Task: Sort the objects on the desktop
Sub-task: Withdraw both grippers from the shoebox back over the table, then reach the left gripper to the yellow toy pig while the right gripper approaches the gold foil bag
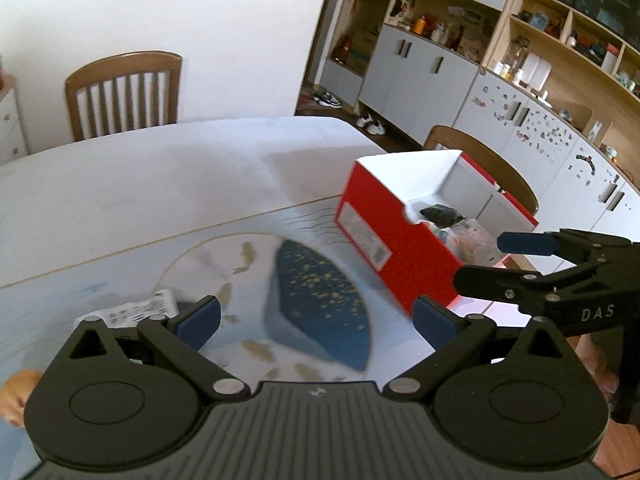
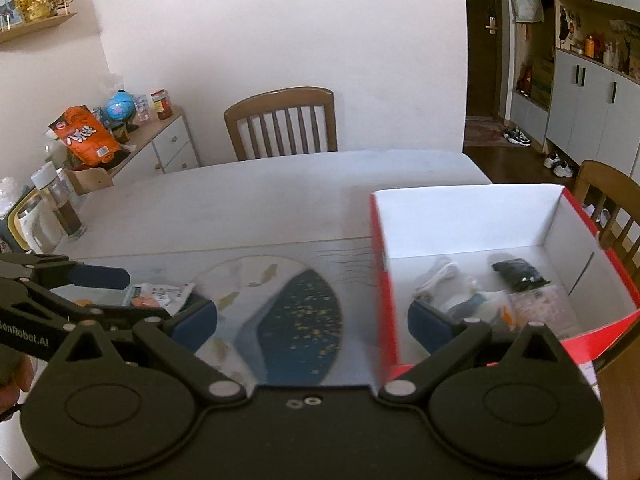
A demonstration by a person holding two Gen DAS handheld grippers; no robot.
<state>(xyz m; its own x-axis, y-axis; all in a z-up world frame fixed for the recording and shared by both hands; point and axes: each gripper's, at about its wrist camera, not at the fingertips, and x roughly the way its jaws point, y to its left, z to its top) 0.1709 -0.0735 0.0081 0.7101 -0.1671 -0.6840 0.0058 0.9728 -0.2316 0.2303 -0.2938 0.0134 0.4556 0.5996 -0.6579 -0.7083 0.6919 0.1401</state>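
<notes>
A red box with a white inside (image 1: 380, 220) (image 2: 576, 216) stands at the right on a blue patterned desk mat (image 1: 316, 296) (image 2: 300, 312). It holds a black object (image 2: 518, 274), clear packets (image 2: 540, 308) and white items. A white and orange sachet (image 2: 160, 295) (image 1: 136, 312) lies on the mat at the left. My left gripper (image 1: 316, 322) is open and empty above the mat, right of the sachet. My right gripper (image 2: 312, 322) is open and empty over the box's near left wall; it also shows in the left wrist view (image 1: 516, 258).
The mat lies on a white table (image 2: 248, 196). Wooden chairs stand at the far side (image 2: 282, 122) and the right (image 2: 612, 196). A kettle (image 2: 32, 224) and a glass bottle (image 2: 66, 208) stand at the table's left edge. A sideboard (image 2: 160, 140) carries snacks.
</notes>
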